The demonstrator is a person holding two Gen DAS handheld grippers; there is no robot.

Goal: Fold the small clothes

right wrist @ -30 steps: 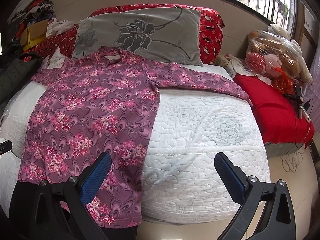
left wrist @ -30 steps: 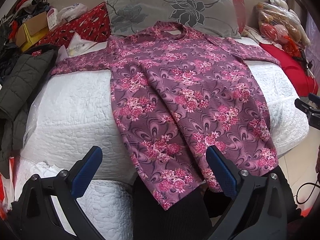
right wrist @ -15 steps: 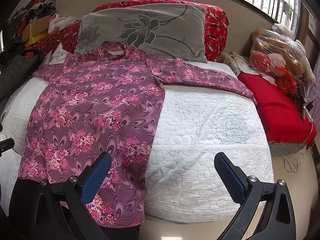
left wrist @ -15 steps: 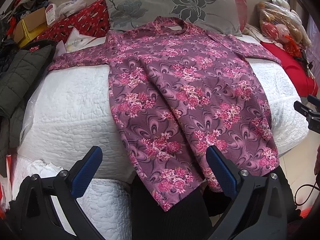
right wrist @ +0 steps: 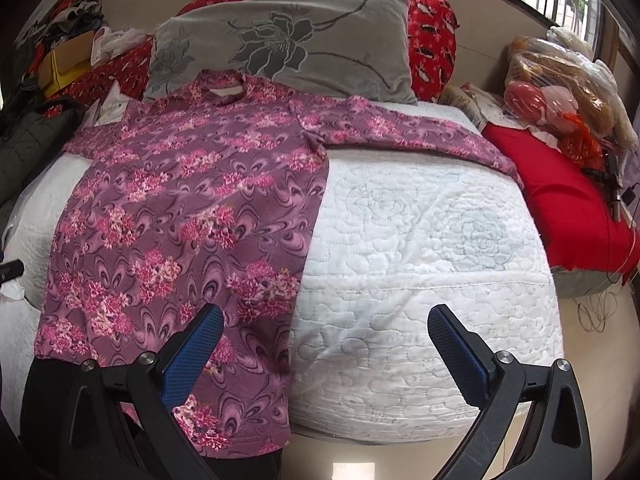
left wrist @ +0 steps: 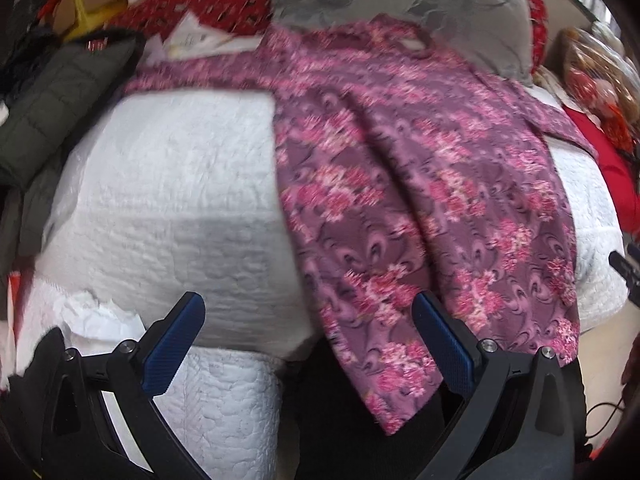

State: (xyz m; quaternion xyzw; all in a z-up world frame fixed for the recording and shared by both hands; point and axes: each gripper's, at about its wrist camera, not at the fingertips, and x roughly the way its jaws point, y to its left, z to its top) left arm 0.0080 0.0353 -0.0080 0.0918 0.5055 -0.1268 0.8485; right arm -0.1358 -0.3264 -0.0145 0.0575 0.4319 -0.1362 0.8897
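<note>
The left gripper (left wrist: pixel 306 326) is spread wide with nothing between its blue pads, hanging just off the near edge of the bed (left wrist: pixel 168 184); its right pad sits in front of the hanging hem of the blouse (left wrist: pixel 420 184), while its left pad is over the white quilt. This view is blurred, so fine detail is hard to read. The right gripper (right wrist: pixel 324 342) is likewise released and empty, its left pad overlapping the blouse's lower right corner in the picture and its right pad over bare quilt (right wrist: pixel 420 248). Whether either pad touches the cloth cannot be told. The blouse (right wrist: pixel 192 208), purple with pink flowers, lies flat and spread out on the bed, collar toward the far end against a grey pillow (right wrist: pixel 296 44) with a flower print, and its hem drapes over the near edge of the mattress. One sleeve (right wrist: pixel 408 132) stretches out to the right across the quilt toward a red cushion (right wrist: pixel 568 200); the other sleeve (left wrist: pixel 192 76) reaches left toward a dark padded jacket (left wrist: pixel 60 96). Behind the grey pillow is a red patterned pillow (right wrist: pixel 432 36), and plastic bags (right wrist: pixel 560 76) are heaped at the far right by the window.
</note>
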